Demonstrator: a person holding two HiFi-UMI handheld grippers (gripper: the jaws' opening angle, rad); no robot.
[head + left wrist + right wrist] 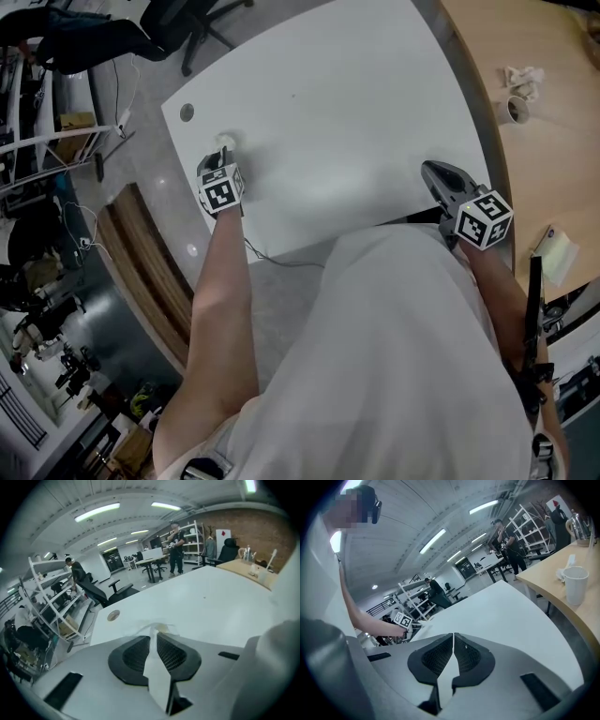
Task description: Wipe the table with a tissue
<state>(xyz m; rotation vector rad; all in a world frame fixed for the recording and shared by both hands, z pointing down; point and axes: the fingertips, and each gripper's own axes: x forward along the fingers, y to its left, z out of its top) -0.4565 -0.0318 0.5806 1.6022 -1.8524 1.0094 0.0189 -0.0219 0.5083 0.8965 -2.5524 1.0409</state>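
A white table [347, 103] fills the middle of the head view. My left gripper [224, 155] is near the table's left edge, shut on a white tissue [226, 142] that touches the tabletop. In the left gripper view the tissue [157, 672] runs as a strip between the two pads and spreads out on the table beyond the tips. My right gripper [441, 176] rests at the table's near right edge, jaws together with nothing between them [453, 641].
A round grommet [187, 112] sits in the table's left corner. A wooden table [553, 122] stands to the right with a paper cup [516, 109] and crumpled tissue [521, 77]. Office chairs, shelving and people stand farther back.
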